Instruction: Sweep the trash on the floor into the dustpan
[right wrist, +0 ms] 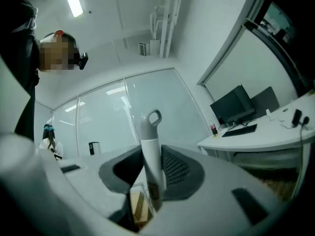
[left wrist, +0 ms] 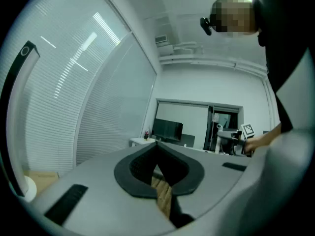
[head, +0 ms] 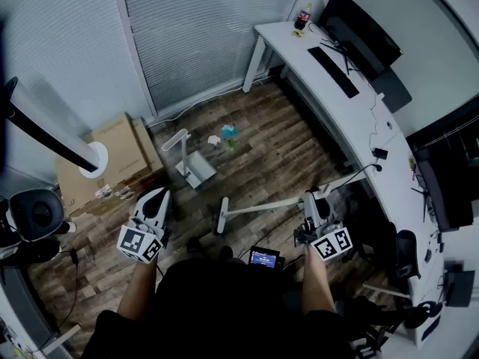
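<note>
In the head view the white dustpan (head: 196, 167) stands on the wood floor with its handle upright. A small heap of trash (head: 227, 136), white and blue-green bits, lies just right of it. My right gripper (head: 313, 200) is shut on the white broom handle (head: 262, 206). The broom head (head: 222, 216) rests on the floor in front of me. In the right gripper view the handle (right wrist: 150, 141), with a loop at its tip, stands clamped between the jaws of that gripper (right wrist: 149, 178). My left gripper (head: 157, 197) (left wrist: 157, 167) is shut and holds nothing, left of the broom.
A cardboard box (head: 112, 152) sits by the blinds at the left, with a black chair (head: 34, 215) nearer me. A long white desk (head: 352, 107) with a monitor (head: 363, 32), a keyboard (head: 333, 71) and a bottle (head: 303, 17) runs along the right.
</note>
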Tool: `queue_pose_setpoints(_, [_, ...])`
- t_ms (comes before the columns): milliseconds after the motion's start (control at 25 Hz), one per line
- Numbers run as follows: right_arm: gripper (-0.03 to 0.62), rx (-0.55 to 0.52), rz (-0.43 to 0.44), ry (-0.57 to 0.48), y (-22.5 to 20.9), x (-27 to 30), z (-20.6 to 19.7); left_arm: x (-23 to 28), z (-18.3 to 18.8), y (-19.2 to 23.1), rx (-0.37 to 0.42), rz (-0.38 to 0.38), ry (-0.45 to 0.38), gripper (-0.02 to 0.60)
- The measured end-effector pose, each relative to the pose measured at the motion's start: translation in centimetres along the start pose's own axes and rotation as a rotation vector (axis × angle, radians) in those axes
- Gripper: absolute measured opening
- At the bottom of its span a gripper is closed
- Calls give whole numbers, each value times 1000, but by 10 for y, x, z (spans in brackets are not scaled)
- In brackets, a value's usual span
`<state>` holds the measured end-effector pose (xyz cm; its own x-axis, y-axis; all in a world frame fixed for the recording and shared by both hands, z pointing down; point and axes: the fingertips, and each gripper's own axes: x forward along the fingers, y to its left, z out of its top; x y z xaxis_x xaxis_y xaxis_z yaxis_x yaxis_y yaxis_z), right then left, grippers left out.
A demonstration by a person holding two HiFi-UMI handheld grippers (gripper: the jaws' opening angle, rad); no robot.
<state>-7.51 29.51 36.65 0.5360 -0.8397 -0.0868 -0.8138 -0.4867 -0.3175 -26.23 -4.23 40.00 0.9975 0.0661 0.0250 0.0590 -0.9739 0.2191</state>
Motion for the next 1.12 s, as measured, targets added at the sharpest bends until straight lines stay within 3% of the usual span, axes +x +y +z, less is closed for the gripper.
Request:
queue_pose_setpoints(200, [109, -13, 67, 7, 21, -6, 8, 0, -9, -22, -3, 39, 12, -5])
queue_pose_setpoints(400, [110, -103, 103, 68, 49, -17, -6, 1, -12, -47, 31, 3, 20, -5])
queue_pose_setpoints(680, [110, -192, -56, 95, 28, -49, -11, -1, -9, -74, 86, 34, 12, -5])
queue_pose_setpoints(1120, [112, -203, -153, 48, -12, -98, 8, -1, -9, -108, 84, 35, 11, -5])
